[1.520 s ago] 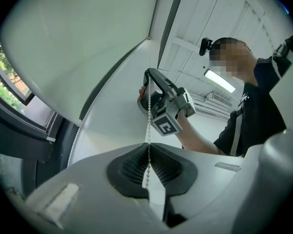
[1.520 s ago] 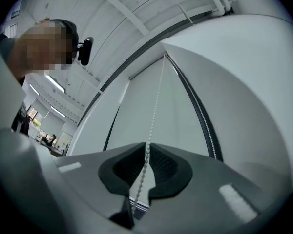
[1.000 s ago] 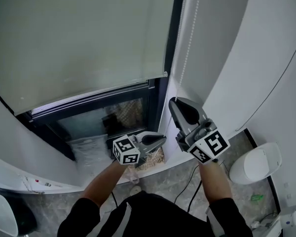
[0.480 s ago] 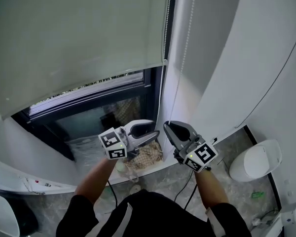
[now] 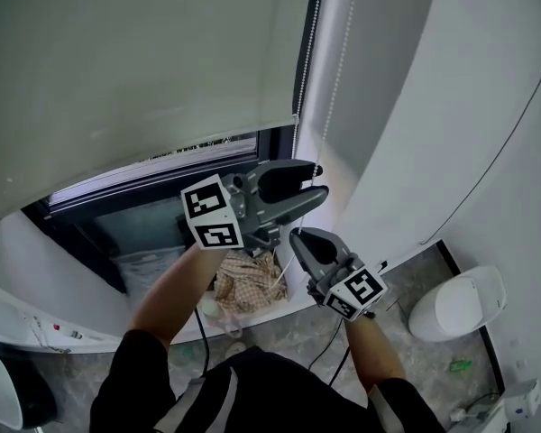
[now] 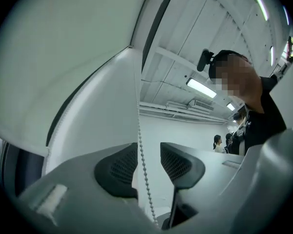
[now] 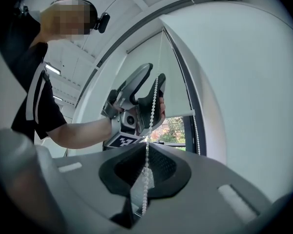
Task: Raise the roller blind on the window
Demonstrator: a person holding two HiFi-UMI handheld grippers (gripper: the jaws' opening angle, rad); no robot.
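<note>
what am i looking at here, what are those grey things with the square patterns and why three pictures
No robot here: a person holds hand-held tongs in each hand, each carrying a marker cube and a camera. One picture comes from a head camera looking down; the other two look along each pair of tongs. The right tongs are shut on the bead chain beside the window. The left tongs, higher up, have just been opening; the chain runs between them ungripped. Pulling that chain raises the roller blind, already partly up.
</note>
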